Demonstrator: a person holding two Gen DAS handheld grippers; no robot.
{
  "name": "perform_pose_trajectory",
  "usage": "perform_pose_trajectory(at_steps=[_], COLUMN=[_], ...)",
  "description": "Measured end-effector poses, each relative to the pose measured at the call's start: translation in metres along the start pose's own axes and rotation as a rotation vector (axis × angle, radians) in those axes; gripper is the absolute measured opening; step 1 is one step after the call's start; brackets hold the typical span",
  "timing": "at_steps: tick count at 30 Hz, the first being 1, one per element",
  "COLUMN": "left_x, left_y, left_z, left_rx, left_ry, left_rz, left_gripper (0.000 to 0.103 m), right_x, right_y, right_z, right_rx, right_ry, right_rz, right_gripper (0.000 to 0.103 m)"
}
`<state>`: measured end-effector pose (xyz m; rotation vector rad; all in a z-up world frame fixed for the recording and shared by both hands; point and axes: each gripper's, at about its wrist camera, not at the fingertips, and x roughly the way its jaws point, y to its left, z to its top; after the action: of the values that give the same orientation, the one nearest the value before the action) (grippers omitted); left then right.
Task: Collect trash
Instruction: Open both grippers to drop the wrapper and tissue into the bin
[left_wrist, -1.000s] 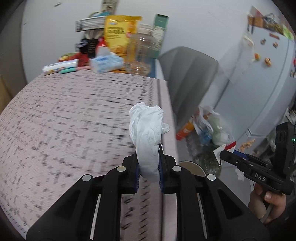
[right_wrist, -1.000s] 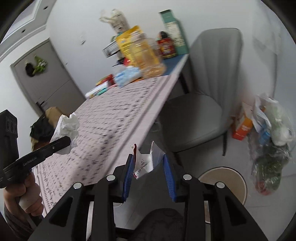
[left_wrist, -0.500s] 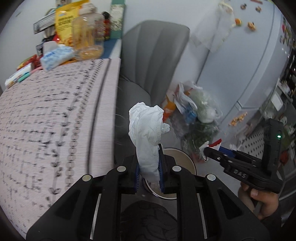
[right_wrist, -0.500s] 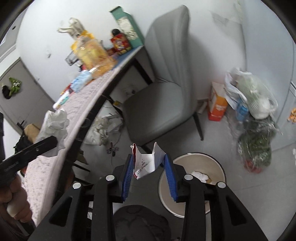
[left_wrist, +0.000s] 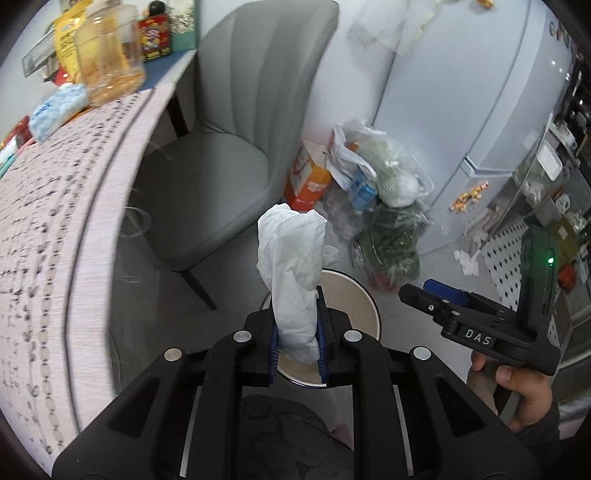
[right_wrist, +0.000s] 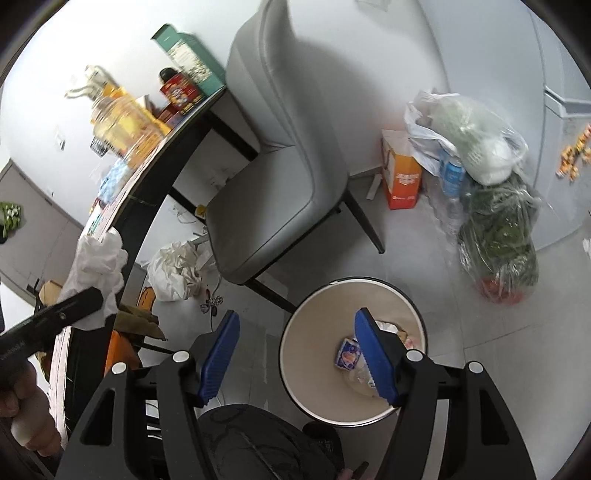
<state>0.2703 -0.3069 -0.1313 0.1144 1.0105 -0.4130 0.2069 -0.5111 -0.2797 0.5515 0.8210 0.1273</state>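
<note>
Two blue pads of the left gripper (left_wrist: 297, 334) pinch a white tissue (left_wrist: 293, 266) above the bin (left_wrist: 364, 306). The right gripper (left_wrist: 424, 290) beside it reads "DAS".

From the right wrist, the right gripper (right_wrist: 297, 358) has just been opening, nothing between its pads. Trash lies in the bin (right_wrist: 317, 321).

One bin (right_wrist: 291, 332). One chair (right_wrist: 273, 206). One worktop (left_wrist: 55, 206). Two grippers: left (left_wrist: 295, 325) and right (right_wrist: 295, 354), each with two blue-padded fingers (right_wrist: 218, 358). One white tissue (left_wrist: 295, 258) in the left gripper. One orange carton (right_wrist: 400, 177) on the floor. One clear jar (left_wrist: 107, 59), one red tin (left_wrist: 155, 37), one teal box (right_wrist: 188, 62) and one blue tissue pack (left_wrist: 59, 110) on the worktop. One fridge (left_wrist: 461, 92). One heap of plastic bags (right_wrist: 480, 177); the number of bags in it cannot be told. Inside the bin, several scraps, too jumbled to count.
</note>
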Motion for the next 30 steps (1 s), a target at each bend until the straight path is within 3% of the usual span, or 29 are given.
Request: perform_pose_trajectory(at_steps=[5,6,7,9,13,22,25,30], left_x=[0.018,0.020,0.022,0.021,0.017,-0.016,-0.030,-0.052], left_y=[-0.023,-0.026,-0.030,-0.033,-0.028,0.004,0.017,0.036], left_z=[0.001,0.001,0.002,0.002,0.001,-0.002,-0.006,-0.013], left_rx=[0.034,0.038,0.044,0.044,0.019,-0.037,-0.064,-0.115], left_ry=[0.038,0.042,0.049,0.026,-0.001,-0.066,-0.087,-0.127], left_rz=[-0.037,-0.046,-0.056,-0.060,-0.047,0.000,0.007,0.016], left_gripper=[0.017,0.023,0.041,0.068,0.082,0.092,0.094,0.096], right_x=[-0.016,-0.019,-0.022,-0.030,-0.039,-0.047,-0.051,-0.060], right_y=[-0.018,-0.020,-0.021,-0.026,-0.028,-0.005,0.007,0.032], right_z=[-0.002,-0.003,-0.003,-0.005,-0.005,-0.006,-0.006,-0.005], right_rx=[0.036,0.040,0.045,0.053,0.057,0.024,0.008,-0.029], right_ry=[-0.018,-0.020,-0.023,-0.031,-0.041,-0.042,-0.048,-0.056], right_rz=[-0.011,-0.013,-0.014,-0.017,-0.017,0.001,0.007,0.019], right_gripper=[0.065,0.065,0.065,0.065,0.065,0.070,0.080,0.087])
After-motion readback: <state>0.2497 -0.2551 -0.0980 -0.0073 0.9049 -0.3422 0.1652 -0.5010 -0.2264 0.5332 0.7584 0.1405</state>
